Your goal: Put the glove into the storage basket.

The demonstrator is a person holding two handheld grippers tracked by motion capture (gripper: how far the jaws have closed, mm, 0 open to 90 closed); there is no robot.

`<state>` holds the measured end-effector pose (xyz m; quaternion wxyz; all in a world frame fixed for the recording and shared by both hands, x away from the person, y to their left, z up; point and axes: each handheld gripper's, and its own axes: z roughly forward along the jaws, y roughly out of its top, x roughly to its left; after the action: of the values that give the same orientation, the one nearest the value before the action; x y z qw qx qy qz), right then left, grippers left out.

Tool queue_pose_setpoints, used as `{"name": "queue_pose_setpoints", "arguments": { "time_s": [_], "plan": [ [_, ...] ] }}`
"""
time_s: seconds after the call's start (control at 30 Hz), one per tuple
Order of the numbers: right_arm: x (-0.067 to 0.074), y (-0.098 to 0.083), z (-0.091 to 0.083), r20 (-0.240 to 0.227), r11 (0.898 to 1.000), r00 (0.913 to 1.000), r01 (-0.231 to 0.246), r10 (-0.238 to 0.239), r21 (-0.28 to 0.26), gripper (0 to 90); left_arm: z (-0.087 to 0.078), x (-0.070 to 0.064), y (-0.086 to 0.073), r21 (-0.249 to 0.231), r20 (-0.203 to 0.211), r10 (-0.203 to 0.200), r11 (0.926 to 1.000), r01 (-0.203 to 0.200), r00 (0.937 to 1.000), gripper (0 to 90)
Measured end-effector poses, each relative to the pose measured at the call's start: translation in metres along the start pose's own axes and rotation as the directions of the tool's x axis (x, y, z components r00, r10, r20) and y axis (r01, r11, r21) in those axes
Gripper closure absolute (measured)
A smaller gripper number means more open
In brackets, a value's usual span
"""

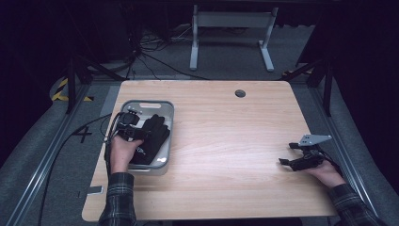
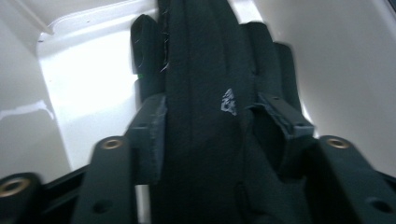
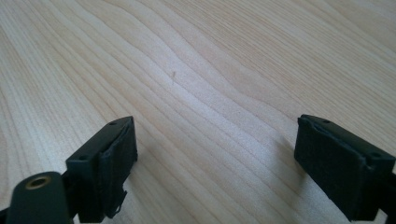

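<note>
Left gripper (image 2: 208,135) jaws clamp black glove (image 2: 205,84) between them: soft, light, limp; mid-fabric grip suits. Right gripper (image 3: 215,163) jaws open, nothing between.

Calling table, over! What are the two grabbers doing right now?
Left gripper shut on black glove, inside grey tray. Right gripper open, empty, low over bare wooden table. Nothing in the way. Over.
</note>
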<state>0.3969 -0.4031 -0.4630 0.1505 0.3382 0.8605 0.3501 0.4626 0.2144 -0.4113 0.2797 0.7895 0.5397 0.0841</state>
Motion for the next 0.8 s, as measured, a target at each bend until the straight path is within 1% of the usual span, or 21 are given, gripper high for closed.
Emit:
{"name": "queue_pose_setpoints", "arguments": {
  "time_s": [0.03,0.07,0.1,0.13,0.17,0.2,0.23,0.27,0.3,0.33,0.4,0.43,0.47,0.57,0.6,0.63,0.73,0.8],
  "plan": [
    [0.000,0.000,0.000,-0.001,1.000,1.0000,0.000,0.000,0.000,13.9,-0.002,0.000,0.000,-0.006,-0.006,0.002,1.0000,-0.002,1.0000,36.4],
    [0.000,0.000,0.000,-0.001,1.000,1.0000,0.000,0.000,0.000,13.9,-0.003,0.000,0.000,-0.018,-0.010,-0.001,0.9998,0.001,0.9999,34.4],
    [0.000,0.000,0.000,-0.001,1.000,1.0000,0.000,0.000,0.000,13.9,-0.006,-0.001,0.000,-0.024,-0.010,0.002,0.9997,-0.002,0.9999,34.4],
    [0.000,0.000,0.000,-0.001,1.000,1.0000,0.000,0.000,0.000,13.8,-0.008,-0.002,0.000,-0.040,-0.018,-0.003,0.9992,0.002,0.9998,32.1],
    [0.000,0.000,0.000,0.000,1.000,1.0000,0.000,0.000,0.000,13.8,-0.012,-0.004,0.001,-0.045,-0.019,0.003,0.9990,-0.004,0.9998,29.8],
    [0.000,0.000,0.000,0.000,1.000,1.0000,0.000,0.000,0.000,13.9,-0.015,-0.008,0.002,-0.062,-0.020,0.006,0.9980,-0.008,0.9998,26.8],
    [0.000,0.000,0.000,0.000,1.000,1.0000,0.000,0.000,0.000,13.8,-0.015,-0.008,0.002,-0.062,-0.020,0.006,0.9980,-0.008,0.9998,25.7],
    [0.000,0.000,0.000,0.000,1.000,1.0000,0.000,0.000,0.000,13.8,-0.021,-0.015,0.004,-0.083,-0.013,0.017,0.9964,-0.018,0.9998,24.8],
    [0.000,0.000,0.000,0.001,1.000,1.0000,0.001,-0.001,0.000,13.8,-0.022,-0.018,0.005,-0.089,-0.009,0.022,0.9957,-0.023,0.9997,24.2],
    [0.000,0.000,0.000,0.001,1.000,1.0000,0.001,-0.001,0.000,13.8,-0.022,-0.018,0.005,-0.089,-0.009,0.022,0.9957,-0.023,0.9997,24.0],
    [0.000,0.000,0.000,0.001,1.000,1.0000,0.001,-0.001,0.000,13.8,-0.026,-0.026,0.008,-0.106,0.010,0.038,0.9937,-0.037,0.9992,23.8],
    [0.000,0.000,0.000,0.002,1.000,1.0000,0.001,-0.001,0.000,13.8,-0.026,-0.030,0.009,-0.115,0.016,0.039,0.9927,-0.037,0.9991,23.0],
    [0.000,0.000,0.000,0.002,1.000,1.0000,0.001,-0.001,0.000,13.8,-0.027,-0.036,0.010,-0.125,0.032,0.047,0.9913,-0.043,0.9984,23.0],
    [0.000,0.000,0.000,0.002,1.000,1.0000,0.001,-0.001,0.000,13.8,-0.028,-0.049,0.013,-0.135,0.053,0.074,0.9886,-0.067,0.9958,22.6],
    [0.000,0.000,0.000,0.003,1.000,1.0000,0.002,-0.002,0.001,13.8,-0.028,-0.060,0.016,-0.141,0.064,0.094,0.9864,-0.084,0.9935,22.5],
    [0.000,0.000,0.000,0.003,1.000,1.0000,0.002,-0.002,0.001,13.8,-0.028,-0.065,0.017,-0.149,0.066,0.106,0.9842,-0.096,0.9921,22.5],
    [0.000,0.000,0.000,0.002,1.000,1.0000,0.001,-0.001,0.001,13.8,-0.028,-0.081,0.018,-0.175,0.097,0.130,0.9782,-0.112,0.9867,22.5],
    [0.000,0.000,0.000,0.003,1.000,1.0000,0.001,-0.001,0.001,13.8,-0.027,-0.095,0.019,-0.190,0.116,0.157,0.9727,-0.133,0.9807,22.5]
  ]
}}
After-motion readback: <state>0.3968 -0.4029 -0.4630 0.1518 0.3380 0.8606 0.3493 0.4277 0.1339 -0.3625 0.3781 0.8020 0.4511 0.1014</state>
